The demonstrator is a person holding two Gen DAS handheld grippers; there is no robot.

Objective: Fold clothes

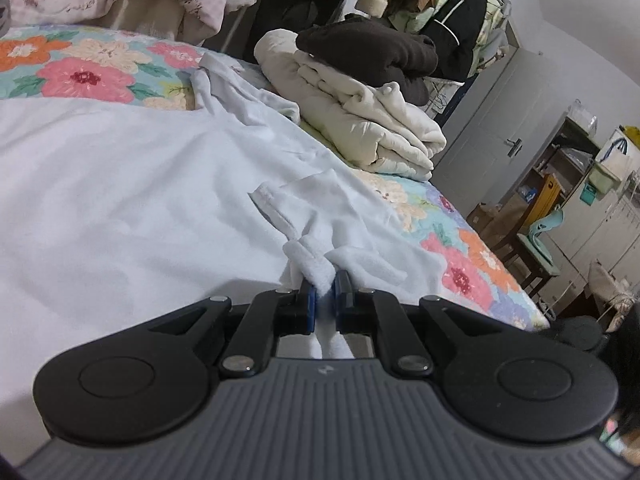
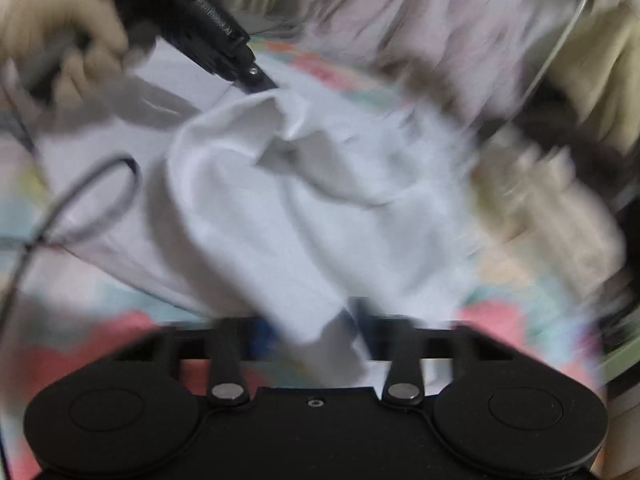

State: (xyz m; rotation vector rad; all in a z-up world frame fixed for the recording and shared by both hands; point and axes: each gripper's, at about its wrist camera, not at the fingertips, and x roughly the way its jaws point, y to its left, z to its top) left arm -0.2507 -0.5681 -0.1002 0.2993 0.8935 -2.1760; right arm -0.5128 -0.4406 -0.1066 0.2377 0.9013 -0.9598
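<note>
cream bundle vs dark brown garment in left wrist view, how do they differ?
Colour: the cream bundle is pale; the dark brown garment is near black.
Position: the cream bundle rests on the floral bedspread; the dark brown garment sits on top of it.
Size: the cream bundle looks bulkier.
Both are folded.

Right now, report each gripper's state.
Left gripper: closed on the pale blue garment.
Right gripper: closed on the same garment's cloth, though the view is blurred.
</note>
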